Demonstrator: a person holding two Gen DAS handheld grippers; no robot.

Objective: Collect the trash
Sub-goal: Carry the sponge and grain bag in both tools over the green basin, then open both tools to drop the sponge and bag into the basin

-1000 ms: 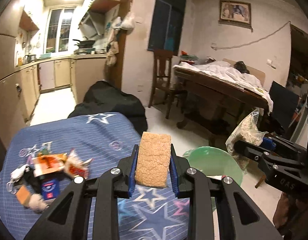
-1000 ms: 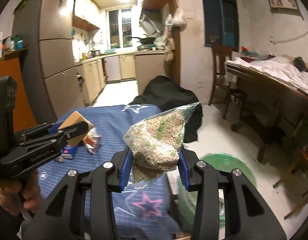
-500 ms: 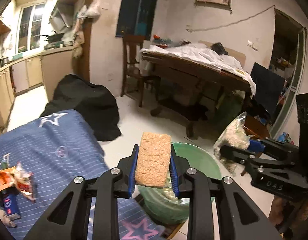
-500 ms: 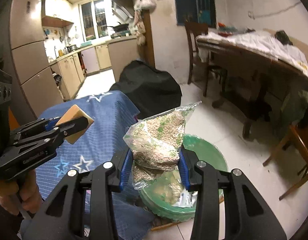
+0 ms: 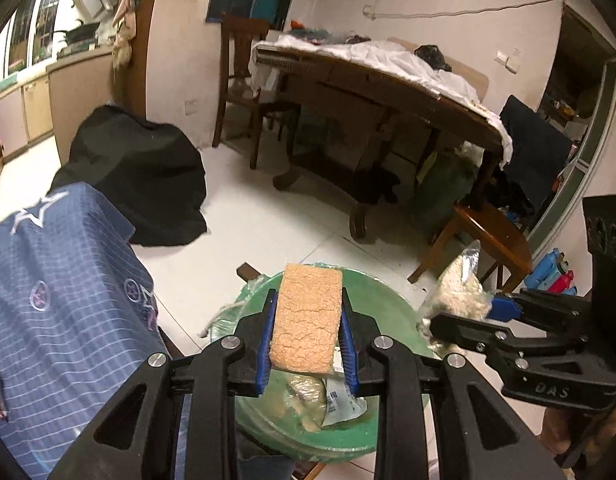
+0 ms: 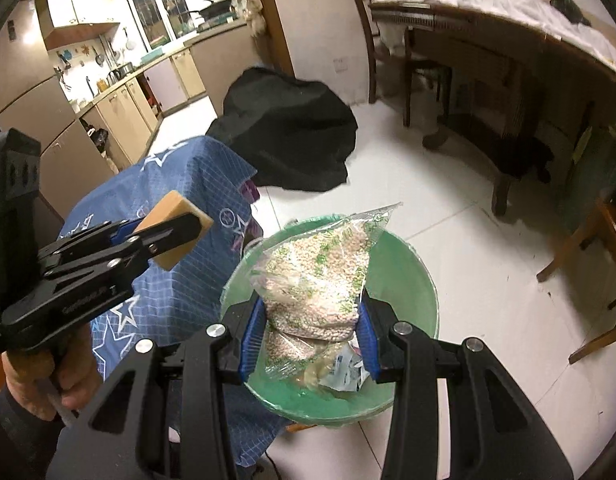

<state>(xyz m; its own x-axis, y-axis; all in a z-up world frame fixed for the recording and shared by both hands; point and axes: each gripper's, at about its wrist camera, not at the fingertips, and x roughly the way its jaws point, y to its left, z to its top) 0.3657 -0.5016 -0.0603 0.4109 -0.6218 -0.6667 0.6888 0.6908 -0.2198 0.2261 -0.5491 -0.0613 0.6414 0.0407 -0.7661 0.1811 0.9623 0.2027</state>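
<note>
My left gripper point(image 5: 307, 328) is shut on a tan sponge point(image 5: 308, 318), held over the green trash bin point(image 5: 382, 296) on the floor. The same sponge point(image 6: 175, 236) and left gripper point(image 6: 169, 236) show at the left of the right wrist view. My right gripper point(image 6: 312, 320) is shut on a clear bag of grains point(image 6: 320, 280), also above the green bin point(image 6: 412, 280). That bag point(image 5: 458, 296) appears at the right in the left wrist view, pinched by the right gripper point(image 5: 464, 314). Wrappers and scraps point(image 5: 332, 396) lie in the bin.
A table under a blue star-patterned cloth point(image 5: 55, 296) stands just left of the bin. A black cover point(image 5: 135, 176) lies on the white floor behind it. A large wooden table point(image 5: 380, 80), a chair point(image 5: 243, 76) and a wooden stool point(image 5: 488, 236) stand beyond.
Both grippers swung right and downward, away from the cloth-covered table to above the green bin, still holding the sponge and the grain bag.
</note>
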